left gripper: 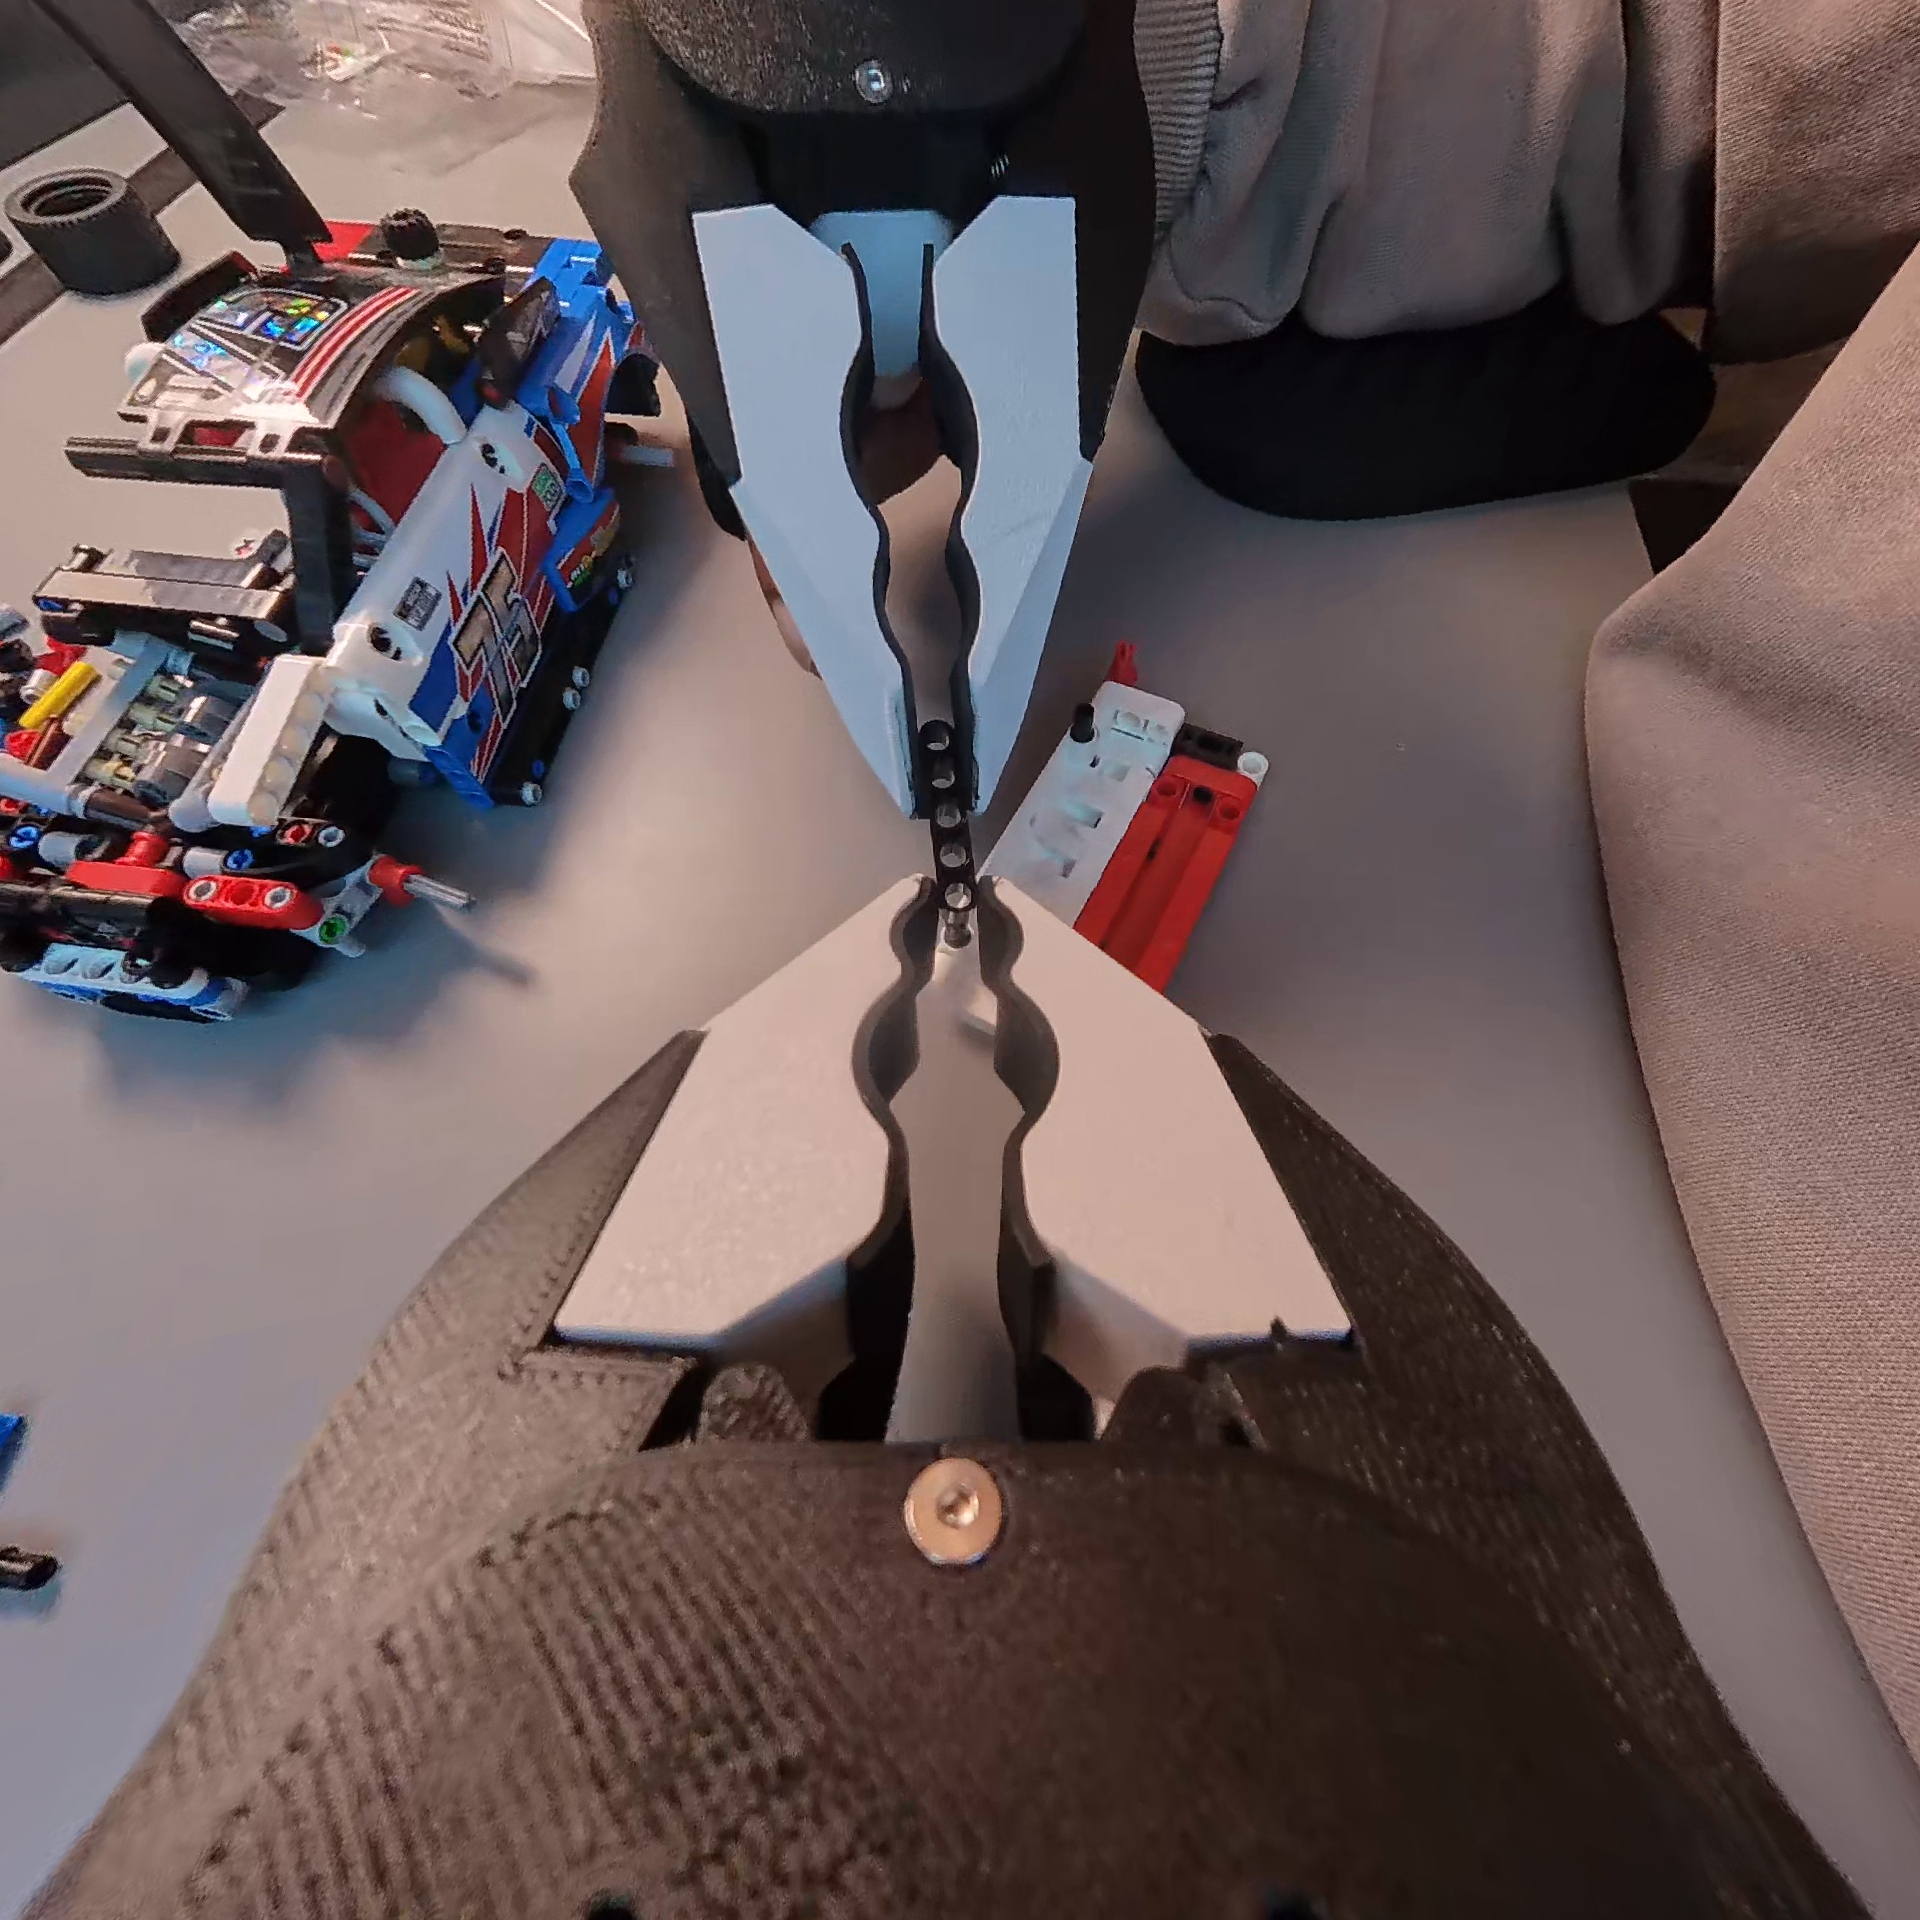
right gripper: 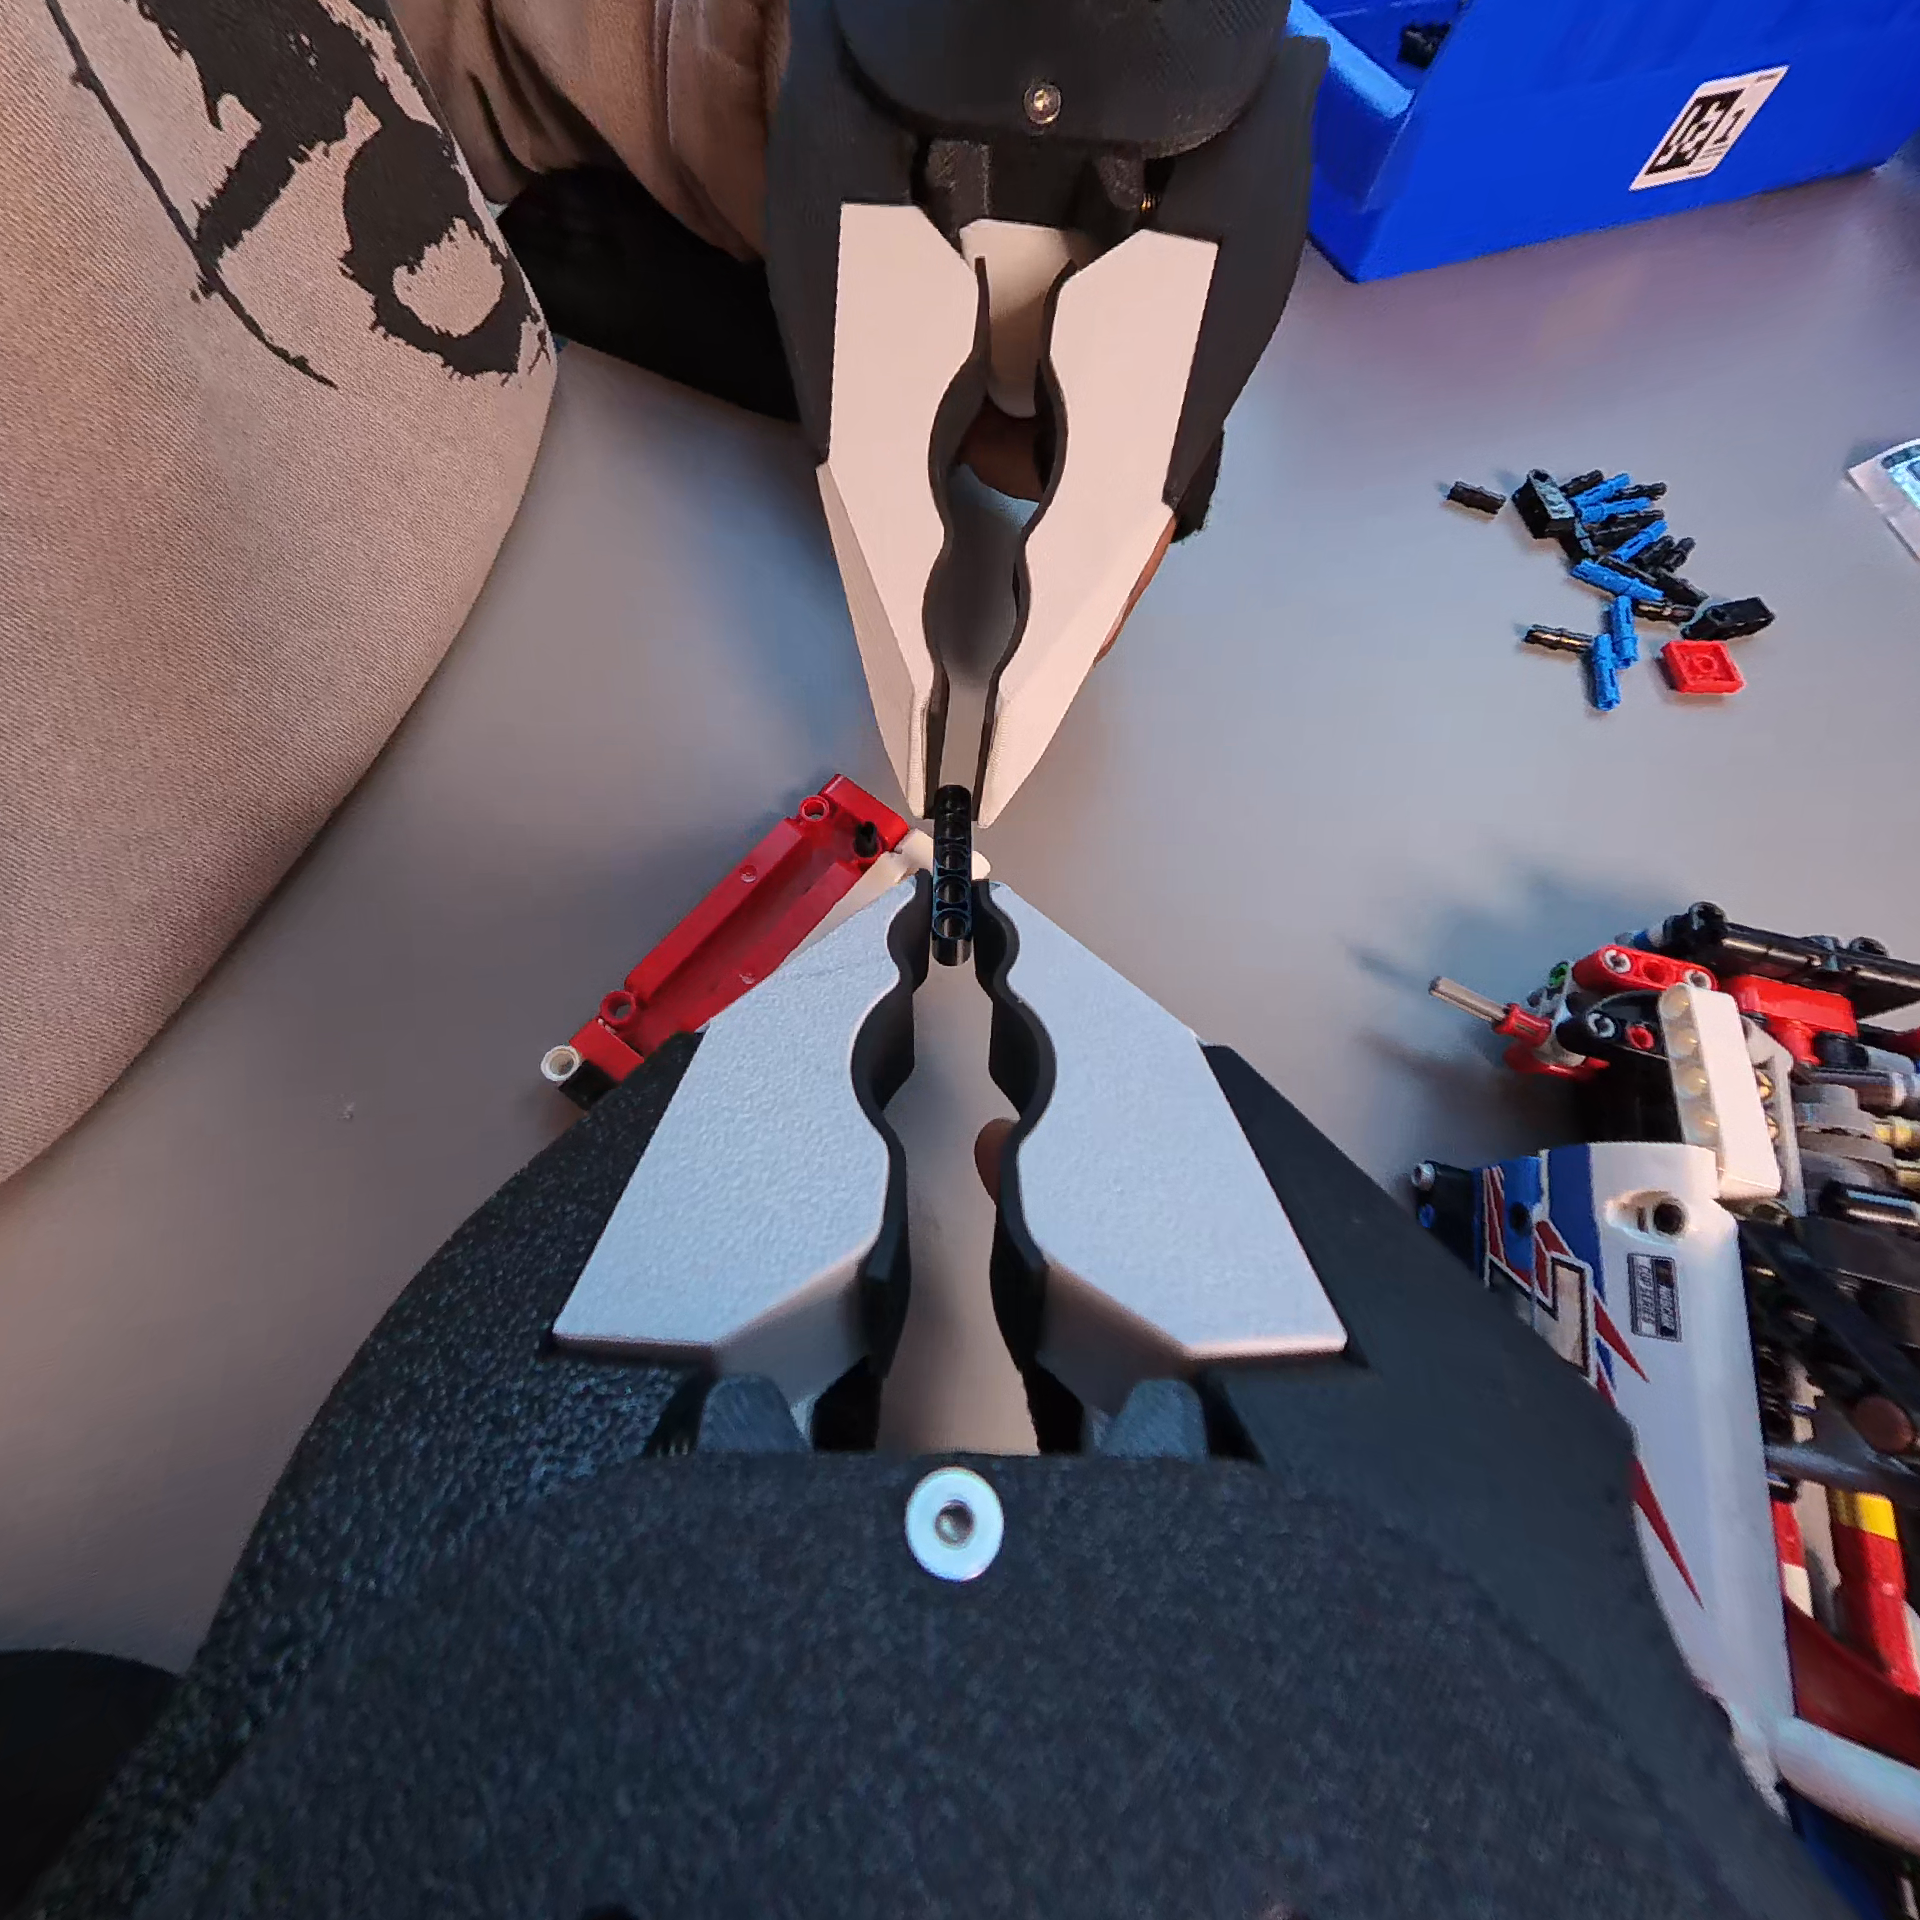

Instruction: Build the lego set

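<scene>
Both tongs, left [left gripper: 951, 899] and right [right gripper: 951, 896], are pinching opposite ends of one black holed beam [left gripper: 951, 821] above the counter [left gripper: 727, 727]; one red-and-white panel [left gripper: 1143, 842] is lying just beside the beam, one stickered car [left gripper: 343, 623] farther off

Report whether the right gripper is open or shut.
Shut: in its own wrist view the right gripper has its fingertips pinching one end of the black beam.
</scene>
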A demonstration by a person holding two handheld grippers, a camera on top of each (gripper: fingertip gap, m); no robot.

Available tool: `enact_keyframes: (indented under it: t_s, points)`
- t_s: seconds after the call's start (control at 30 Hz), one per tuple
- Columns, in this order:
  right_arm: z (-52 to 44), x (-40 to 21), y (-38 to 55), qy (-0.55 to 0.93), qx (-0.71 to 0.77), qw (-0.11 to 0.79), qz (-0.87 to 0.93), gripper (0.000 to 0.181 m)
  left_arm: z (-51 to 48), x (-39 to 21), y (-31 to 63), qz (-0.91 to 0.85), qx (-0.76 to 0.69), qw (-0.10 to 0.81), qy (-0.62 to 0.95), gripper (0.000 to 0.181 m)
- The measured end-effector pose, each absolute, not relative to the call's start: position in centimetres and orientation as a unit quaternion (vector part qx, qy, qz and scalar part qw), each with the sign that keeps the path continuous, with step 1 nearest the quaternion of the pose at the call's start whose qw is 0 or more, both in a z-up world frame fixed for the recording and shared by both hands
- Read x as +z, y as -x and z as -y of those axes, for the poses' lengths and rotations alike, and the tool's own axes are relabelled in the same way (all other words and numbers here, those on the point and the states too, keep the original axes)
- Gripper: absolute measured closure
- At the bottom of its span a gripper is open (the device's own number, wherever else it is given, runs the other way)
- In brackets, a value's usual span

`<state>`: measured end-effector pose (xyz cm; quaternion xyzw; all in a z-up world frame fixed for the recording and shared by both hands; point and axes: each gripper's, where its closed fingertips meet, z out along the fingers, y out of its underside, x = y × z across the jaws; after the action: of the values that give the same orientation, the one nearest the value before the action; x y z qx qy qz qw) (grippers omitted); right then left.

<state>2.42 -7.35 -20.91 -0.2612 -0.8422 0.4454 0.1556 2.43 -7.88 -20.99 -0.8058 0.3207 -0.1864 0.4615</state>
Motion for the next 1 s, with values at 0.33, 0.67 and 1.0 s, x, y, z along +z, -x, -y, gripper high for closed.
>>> enact_keyframes:
  t_s: [0.33, 0.67, 1.0]
  points:
    - [8.3, -21.3, -1.7, 0.254, 0.439, 0.167, 0.846, 0.178, 7.8, -21.0, -2.5, -0.312, -0.174, 0.462, 0.811, 0.176]
    - [8.0, -22.6, -2.3, 0.256, 0.421, 0.122, 0.862, 0.178, 9.7, -24.3, -3.6, -0.362, -0.197, 0.377, 0.83, 0.124]
    - [7.8, -22.7, -2.5, 0.272, 0.388, 0.106, 0.874, 0.178, 9.3, -24.7, -3.5, -0.39, -0.165, 0.391, 0.817, 0.128]
